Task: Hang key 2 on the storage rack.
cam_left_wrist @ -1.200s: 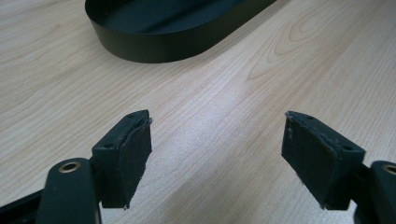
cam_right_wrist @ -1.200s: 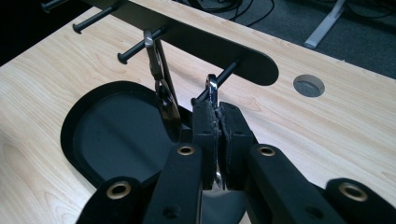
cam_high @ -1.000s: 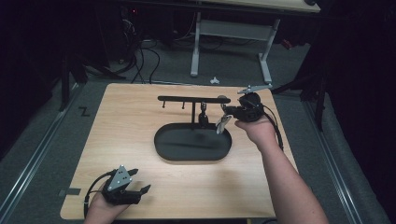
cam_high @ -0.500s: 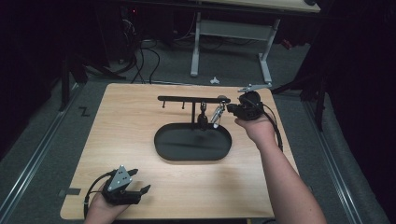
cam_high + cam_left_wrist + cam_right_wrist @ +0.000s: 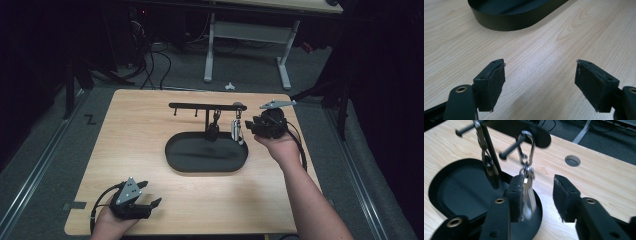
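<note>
We see the right gripper (image 5: 252,126) at about two o'clock on the light wooden table (image 5: 145,120), just right of the black hook rack (image 5: 200,106) that rises behind the black oval tray (image 5: 206,165). Its jaws have just been opening and now stand apart; between them in the right gripper view hangs the silver metal keychain with a carabiner clip (image 5: 526,155), hooked on the rack's rightmost peg. The keychain lies against the inner face of the jaw at nine o'clock in that view, well clear of the other jaw, so it is not clamped. Next peg along, at ten o'clock from the silver one, hangs a dark keychain with a round black fob (image 5: 490,170), dangling over the tray. The left gripper (image 5: 147,205) rests at seven o'clock on the table, jaws wide apart with only bare wood between them.
</note>
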Motion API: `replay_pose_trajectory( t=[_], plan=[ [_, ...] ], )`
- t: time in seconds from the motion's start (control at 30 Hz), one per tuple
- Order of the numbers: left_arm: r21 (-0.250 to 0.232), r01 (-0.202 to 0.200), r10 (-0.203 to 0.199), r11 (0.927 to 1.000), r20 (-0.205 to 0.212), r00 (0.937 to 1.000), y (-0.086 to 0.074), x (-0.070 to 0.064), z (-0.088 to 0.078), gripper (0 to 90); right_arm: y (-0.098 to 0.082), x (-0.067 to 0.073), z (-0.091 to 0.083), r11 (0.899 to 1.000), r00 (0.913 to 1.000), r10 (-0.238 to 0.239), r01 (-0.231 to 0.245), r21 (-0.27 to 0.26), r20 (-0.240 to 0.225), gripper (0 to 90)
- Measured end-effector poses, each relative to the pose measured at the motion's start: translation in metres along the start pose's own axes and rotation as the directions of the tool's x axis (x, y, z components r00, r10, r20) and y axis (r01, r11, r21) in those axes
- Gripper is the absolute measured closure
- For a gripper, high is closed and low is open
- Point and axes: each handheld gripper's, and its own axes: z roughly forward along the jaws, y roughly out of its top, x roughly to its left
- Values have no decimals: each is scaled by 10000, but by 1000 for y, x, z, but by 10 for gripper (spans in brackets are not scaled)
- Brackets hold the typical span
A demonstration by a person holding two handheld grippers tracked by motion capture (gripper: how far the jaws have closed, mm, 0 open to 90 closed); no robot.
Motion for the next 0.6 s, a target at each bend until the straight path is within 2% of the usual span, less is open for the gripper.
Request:
replay_pose_trajectory(
  t=[0.1,0.17,0.27,0.33,0.37,0.4,0.43,0.6],
  plan=[
    [34,3,-3,10000,-8,10000,0,0,1,247,-9,0,-1,9995,9998,-148,144,272,135,496],
    [24,22,-22,10000,-22,10000,-1,1,1,247,-14,-1,-2,9997,9999,-170,170,202,-12,474],
    [-4,72,-72,10000,-14,10000,-1,1,1,247,-19,0,-2,9997,9999,-152,152,177,-9,442],
    [2,76,-75,10000,-34,10000,-1,1,1,247,-25,1,-3,9994,9994,-329,327,115,129,411],
    [22,68,-68,10000,-33,10000,-1,1,1,247,-32,2,-3,9998,9996,-208,207,33,168,360],
    [22,68,-68,10000,-33,10000,-1,1,1,247,-32,2,-3,9998,9996,-208,207,33,168,360],
    [17,90,-90,10000,-48,9999,-2,1,2,247,-40,3,-3,9998,9997,-177,175,115,177,333],
    [59,96,-96,9999,-23,10000,-2,1,2,247,-56,3,-3,9999,9999,54,-55,104,92,307]
  ],
)
